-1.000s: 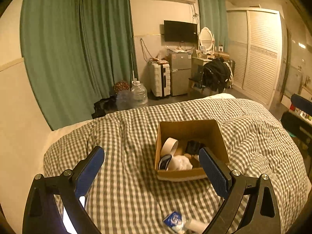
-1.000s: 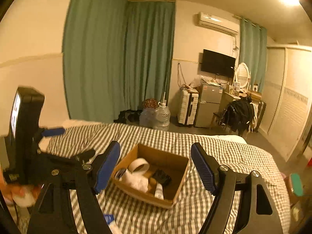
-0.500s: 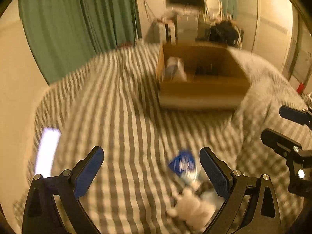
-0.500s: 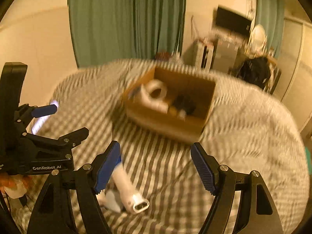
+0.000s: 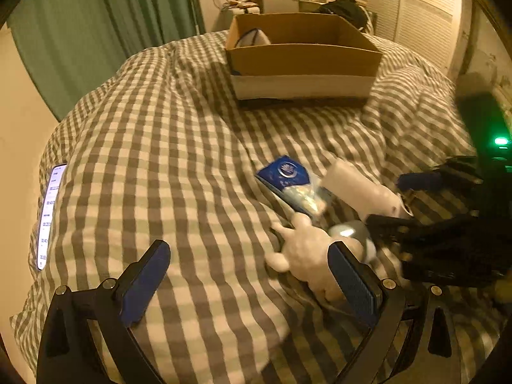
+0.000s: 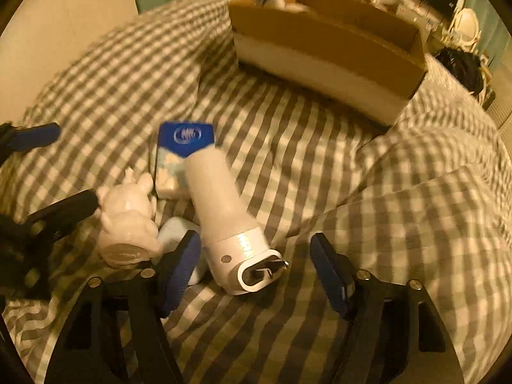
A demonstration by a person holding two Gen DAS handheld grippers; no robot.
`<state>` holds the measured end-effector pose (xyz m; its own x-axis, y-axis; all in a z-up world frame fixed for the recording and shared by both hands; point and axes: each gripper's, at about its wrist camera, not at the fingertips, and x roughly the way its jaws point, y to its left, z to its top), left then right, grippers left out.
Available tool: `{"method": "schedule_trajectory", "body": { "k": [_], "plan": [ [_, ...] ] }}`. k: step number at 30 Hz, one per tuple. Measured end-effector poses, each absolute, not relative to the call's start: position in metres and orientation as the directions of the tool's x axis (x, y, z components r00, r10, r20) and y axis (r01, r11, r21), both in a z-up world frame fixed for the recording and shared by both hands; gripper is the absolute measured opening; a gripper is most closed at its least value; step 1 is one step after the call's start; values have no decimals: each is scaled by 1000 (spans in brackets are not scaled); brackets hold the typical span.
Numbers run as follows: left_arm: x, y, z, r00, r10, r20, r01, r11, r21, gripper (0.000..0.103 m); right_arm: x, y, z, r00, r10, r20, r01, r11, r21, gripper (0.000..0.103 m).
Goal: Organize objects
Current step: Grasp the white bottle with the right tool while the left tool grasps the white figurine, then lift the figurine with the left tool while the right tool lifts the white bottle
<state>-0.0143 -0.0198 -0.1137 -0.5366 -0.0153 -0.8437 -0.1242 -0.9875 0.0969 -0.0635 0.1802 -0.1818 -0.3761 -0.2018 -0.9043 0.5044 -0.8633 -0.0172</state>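
Note:
A cardboard box (image 5: 304,60) with items inside sits on the checked bedspread (image 5: 179,147); it also shows in the right wrist view (image 6: 323,48). Nearer lie a white animal figure (image 5: 304,252) (image 6: 128,220), a blue-topped packet (image 5: 288,179) (image 6: 182,156), a white cylindrical device (image 5: 361,188) (image 6: 224,217) and a small pale object (image 6: 174,230). My left gripper (image 5: 249,283) is open, its right finger beside the figure. My right gripper (image 6: 256,270) is open, low over the device's near end.
A lit phone (image 5: 49,214) lies at the bed's left edge. Green curtains (image 5: 96,25) hang behind. Furniture and a black bag (image 5: 342,9) stand beyond the box.
Both grippers have dropped from a raised view of the room down toward the bed, closing on the loose objects in front of the box. Both stay open.

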Motion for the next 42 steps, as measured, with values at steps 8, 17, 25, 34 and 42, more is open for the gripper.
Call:
{"method": "schedule_trajectory", "body": {
  "k": [8, 17, 25, 34, 42],
  "plan": [
    [-9, -3, -124, -503, 42, -863, -207, -976, 73, 101, -57, 175, -184, -378, -197, -904, 519, -854, -31, 52],
    [-27, 23, -158, -427, 33, -904, -284, -954, 99, 101, -53, 201, -160, -479, -235, -846, 424, -906, 11, 52],
    [-41, 18, -165, -421, 94, -902, -258, -966, 20, 80, -54, 206, -158, -479, -275, -834, 414, -908, 62, 52],
    [-33, 15, -143, -446, 113, -888, -237, -972, -5, 80, -52, 205, -151, -510, -263, -819, 397, -917, 47, 52],
    [-24, 6, -103, -526, 132, -840, -211, -977, -21, 80, -37, 203, -116, -574, -275, -771, 388, -921, 39, 52]
  ]
}}
